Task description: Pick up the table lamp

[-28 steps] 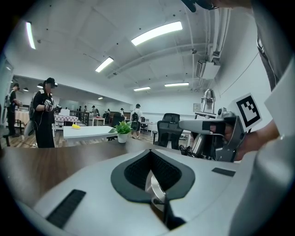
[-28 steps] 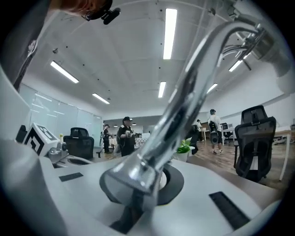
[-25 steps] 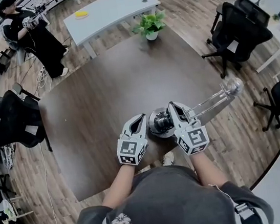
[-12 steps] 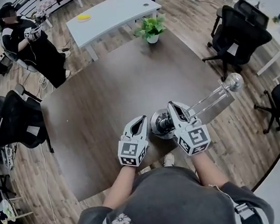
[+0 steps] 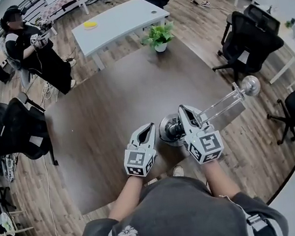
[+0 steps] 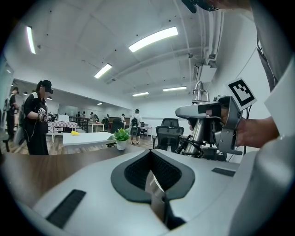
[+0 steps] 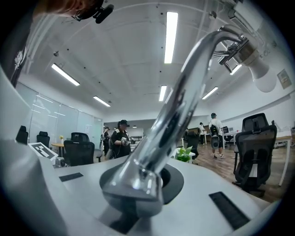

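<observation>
At lower centre the right gripper point(image 5: 184, 117) pinches the table lamp point(image 5: 223, 106) by its chrome stem near the base. The left gripper point(image 5: 147, 129), jaws pressed together on nothing, sits just beside. Lift slowly and straight, so the heavy base cannot swing.

Chrome table lamp point(image 5: 222, 107), tilted rightward, stem clamped by right gripper point(image 5: 184, 116).
</observation>
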{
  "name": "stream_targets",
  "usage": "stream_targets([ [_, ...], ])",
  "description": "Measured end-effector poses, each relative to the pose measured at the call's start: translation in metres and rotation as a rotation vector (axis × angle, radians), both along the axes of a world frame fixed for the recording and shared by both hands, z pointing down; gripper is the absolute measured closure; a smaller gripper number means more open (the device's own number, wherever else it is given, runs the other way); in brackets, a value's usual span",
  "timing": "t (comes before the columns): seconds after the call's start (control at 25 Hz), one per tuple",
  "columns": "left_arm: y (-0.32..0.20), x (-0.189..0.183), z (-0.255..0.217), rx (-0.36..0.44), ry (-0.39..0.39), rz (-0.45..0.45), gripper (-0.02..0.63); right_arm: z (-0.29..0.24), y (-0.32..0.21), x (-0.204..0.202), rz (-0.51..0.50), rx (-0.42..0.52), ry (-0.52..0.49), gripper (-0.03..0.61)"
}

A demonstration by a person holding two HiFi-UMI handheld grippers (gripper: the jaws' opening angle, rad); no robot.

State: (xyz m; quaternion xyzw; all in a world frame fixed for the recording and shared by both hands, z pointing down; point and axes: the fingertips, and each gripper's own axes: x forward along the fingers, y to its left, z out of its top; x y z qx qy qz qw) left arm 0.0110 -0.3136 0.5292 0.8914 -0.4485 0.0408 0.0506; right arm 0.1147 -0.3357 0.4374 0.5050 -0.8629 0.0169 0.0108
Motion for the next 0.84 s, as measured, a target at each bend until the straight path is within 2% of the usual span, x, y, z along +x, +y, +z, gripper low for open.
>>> stream_targets([
  [0.28,0.003,0.002,-0.006,0.015,0.001,0.003,0.606,-0.007,0.005,0.006,0.016,0.027,0.011,0.557],
  [0.84,0.007,-0.002,-0.012,0.027,0.017,0.01,0.606,-0.006,0.014,0.007,0.041,0.02,0.029,0.556],
])
